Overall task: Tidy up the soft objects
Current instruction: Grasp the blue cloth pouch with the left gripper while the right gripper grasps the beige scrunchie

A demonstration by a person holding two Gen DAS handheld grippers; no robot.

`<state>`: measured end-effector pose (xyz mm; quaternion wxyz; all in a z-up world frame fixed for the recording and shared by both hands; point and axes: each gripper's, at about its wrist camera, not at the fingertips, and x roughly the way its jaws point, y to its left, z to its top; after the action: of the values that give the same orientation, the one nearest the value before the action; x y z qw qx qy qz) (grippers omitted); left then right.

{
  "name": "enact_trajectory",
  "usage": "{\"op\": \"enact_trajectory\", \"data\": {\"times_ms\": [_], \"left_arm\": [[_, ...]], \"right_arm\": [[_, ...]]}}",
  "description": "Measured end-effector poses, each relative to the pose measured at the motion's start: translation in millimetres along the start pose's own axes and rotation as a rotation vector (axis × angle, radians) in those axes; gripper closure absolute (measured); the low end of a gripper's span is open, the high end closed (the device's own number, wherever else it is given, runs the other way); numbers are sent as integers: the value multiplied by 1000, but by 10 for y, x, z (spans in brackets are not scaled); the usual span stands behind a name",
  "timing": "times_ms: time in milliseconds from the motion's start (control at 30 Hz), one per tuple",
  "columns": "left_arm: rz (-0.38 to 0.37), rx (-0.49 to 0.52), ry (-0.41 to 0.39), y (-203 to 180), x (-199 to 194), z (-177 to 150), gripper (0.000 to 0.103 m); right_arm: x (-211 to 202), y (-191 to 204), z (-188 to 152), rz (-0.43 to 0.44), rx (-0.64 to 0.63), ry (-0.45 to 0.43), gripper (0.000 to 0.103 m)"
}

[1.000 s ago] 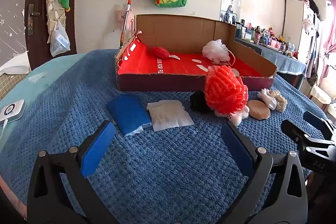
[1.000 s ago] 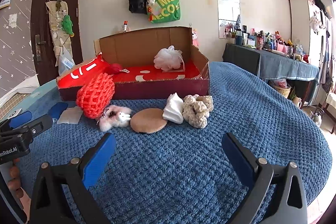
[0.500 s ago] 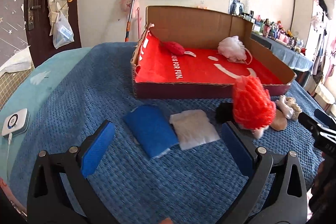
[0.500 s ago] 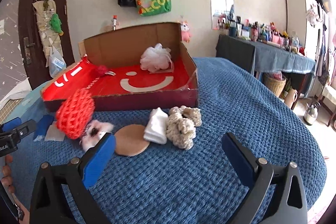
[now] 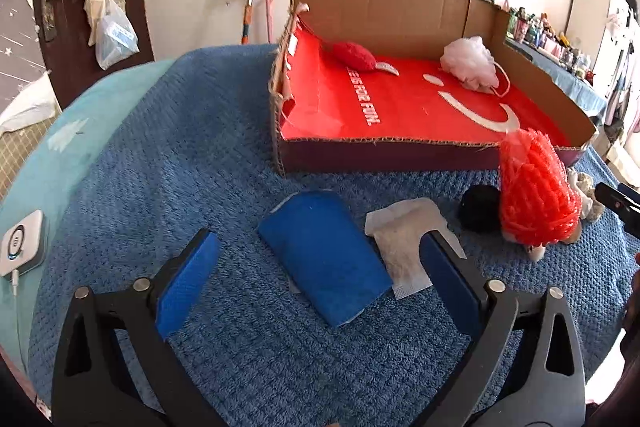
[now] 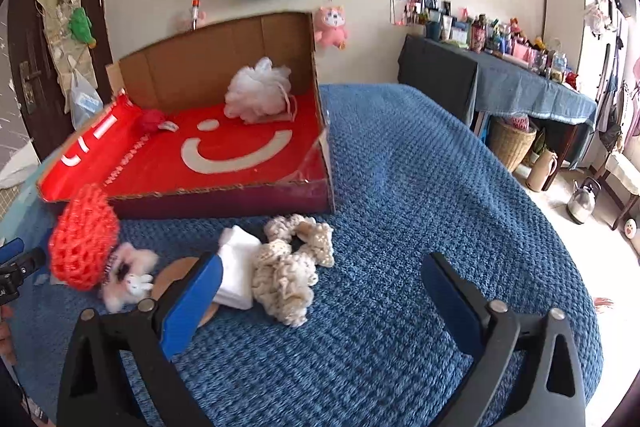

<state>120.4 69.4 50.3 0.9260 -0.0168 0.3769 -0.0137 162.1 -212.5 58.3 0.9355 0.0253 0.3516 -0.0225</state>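
Left gripper (image 5: pixel 316 279), jaws spread wide and empty, frames the blue cloth pad (image 5: pixel 325 254); it should close squarely across the pad's width, sparing the white pouch (image 5: pixel 408 247).

Left gripper (image 5: pixel 318 273) & right gripper (image 6: pixel 320 291): black plastic frames w/ triangular cutouts, silver screws at finger joints, blue pads (image 5: pixel 186 285) inside fingers.

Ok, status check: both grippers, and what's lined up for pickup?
Left gripper open, blue cloth pad between its fingers. Right gripper open, over cream knitted bundle. Cardboard box beyond, nothing in the way.
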Motion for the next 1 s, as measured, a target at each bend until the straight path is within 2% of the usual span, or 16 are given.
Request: {"op": "enact_trajectory", "data": {"times_ms": [133, 200, 233, 300, 333, 367, 433, 567, 633, 800, 1000], "left_arm": [[-16, -1, 40, 11, 98, 3, 17], [-27, 2, 58, 11, 147, -2, 24], [-45, 4, 71, 3, 181, -6, 32], [-79, 6, 75, -11, 198, -7, 41], [-90, 11, 71, -23, 199, -3, 52], [-101, 12, 70, -24, 200, 0, 60], [-140, 6, 70, -20, 184, 5, 67], [-142, 26, 60, -54, 126, 16, 79], [-168, 22, 58, -52, 82, 36, 79], [-167, 43, 12, -86, -76, 92, 79], [-172, 62, -24, -122, -206, 145, 79]], "right_arm": [[172, -32, 24, 17, 12, 69, 16], [258, -38, 18, 36, 14, 104, 23], [286, -29, 9, 46, 12, 116, 27], [317, -7, 3, 89, -4, 126, 44], [314, 2, -1, 130, -12, 123, 63], [309, 2, 1, 148, -11, 119, 72], [269, -4, -6, 172, -14, 103, 78], [51, 33, 17, 149, -47, 23, 79], [-56, 66, 69, 163, -50, 1, 79], [-308, 169, 150, 207, -66, -58, 79], [-408, 305, 174, 241, -92, -75, 79]]}}
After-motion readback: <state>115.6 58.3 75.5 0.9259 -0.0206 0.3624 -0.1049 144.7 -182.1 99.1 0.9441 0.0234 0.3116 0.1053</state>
